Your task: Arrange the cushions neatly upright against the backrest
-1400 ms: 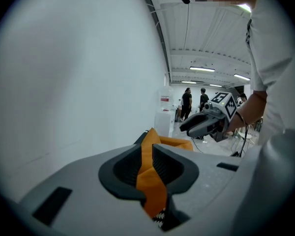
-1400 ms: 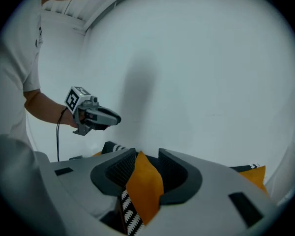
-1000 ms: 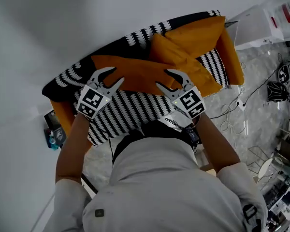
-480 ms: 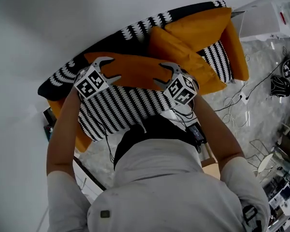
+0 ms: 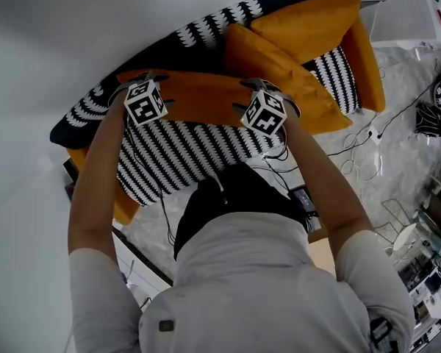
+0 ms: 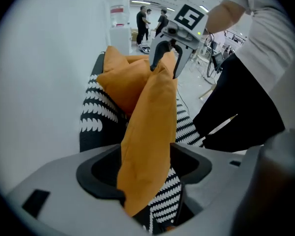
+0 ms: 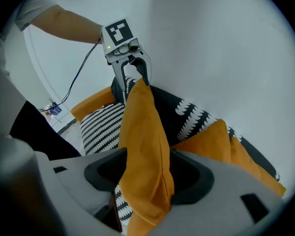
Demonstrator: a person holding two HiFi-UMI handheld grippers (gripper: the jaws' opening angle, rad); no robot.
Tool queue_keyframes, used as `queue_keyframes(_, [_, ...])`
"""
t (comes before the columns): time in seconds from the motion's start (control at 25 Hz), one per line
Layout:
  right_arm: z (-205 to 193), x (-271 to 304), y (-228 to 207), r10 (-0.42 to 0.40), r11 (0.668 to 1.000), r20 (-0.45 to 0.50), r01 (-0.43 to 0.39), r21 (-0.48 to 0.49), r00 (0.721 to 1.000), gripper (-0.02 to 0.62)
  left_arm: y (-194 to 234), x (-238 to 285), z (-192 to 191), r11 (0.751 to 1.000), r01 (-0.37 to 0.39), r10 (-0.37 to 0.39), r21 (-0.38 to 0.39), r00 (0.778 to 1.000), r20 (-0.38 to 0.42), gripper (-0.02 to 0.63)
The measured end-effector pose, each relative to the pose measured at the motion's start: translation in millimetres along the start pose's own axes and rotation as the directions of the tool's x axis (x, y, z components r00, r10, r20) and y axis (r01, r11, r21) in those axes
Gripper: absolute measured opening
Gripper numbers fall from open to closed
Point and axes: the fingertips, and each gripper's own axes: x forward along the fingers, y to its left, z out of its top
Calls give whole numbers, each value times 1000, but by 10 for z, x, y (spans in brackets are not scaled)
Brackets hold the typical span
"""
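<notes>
On the sofa (image 5: 178, 157), the long cushion (image 5: 198, 103) stands on edge against the backrest (image 5: 180, 44), but the middle cushion (image 5: 279, 70) and corner cushion (image 5: 309, 22) look slumped, so you're probably a third done. Since a second ago, your left tongs (image 6: 145, 172) and right tongs (image 7: 146, 177) have dropped astride its top edge, jaws spreading wide open, not squeezing.

The cushion (image 5: 198, 98) is plain orange, the seat (image 5: 178, 157) black-and-white striped, the backrest (image 5: 178, 50) black with white scallops.

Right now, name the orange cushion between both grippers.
The leftmost orange cushion, on edge at the backrest: the left gripper and right gripper, jaws just opened, straddle it. Two other cushions lie farther right.
</notes>
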Motion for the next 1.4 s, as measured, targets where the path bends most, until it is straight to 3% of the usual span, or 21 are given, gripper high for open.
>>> queue_keyframes(0.44, [-262,465,-64,28,999,-118,-26,20,993,272,66,589,-333,996,74,-64,47,982,-177,308])
queue_keyframes(0.56, [-278,492,-73,22,999,-118,-19,30,993,265,60,634,-332,997,75,-68,37,984,-163,246])
queue_keyframes(0.8, [-249,477,-2,13,1000,-123,-15,-17,992,122,13,613,-358,997,71,-68,18,990,-126,123])
queue_keyframes(0.96, [-220,440,89,5,999,-115,-11,-53,993,75,-86,554,-387,998,68,-66,10,991,-120,67])
queue_keyframes(1.4, [19,279,644,-15,991,-89,3,-132,996,57,-732,244,-706,997,73,-74,-22,993,-89,40])
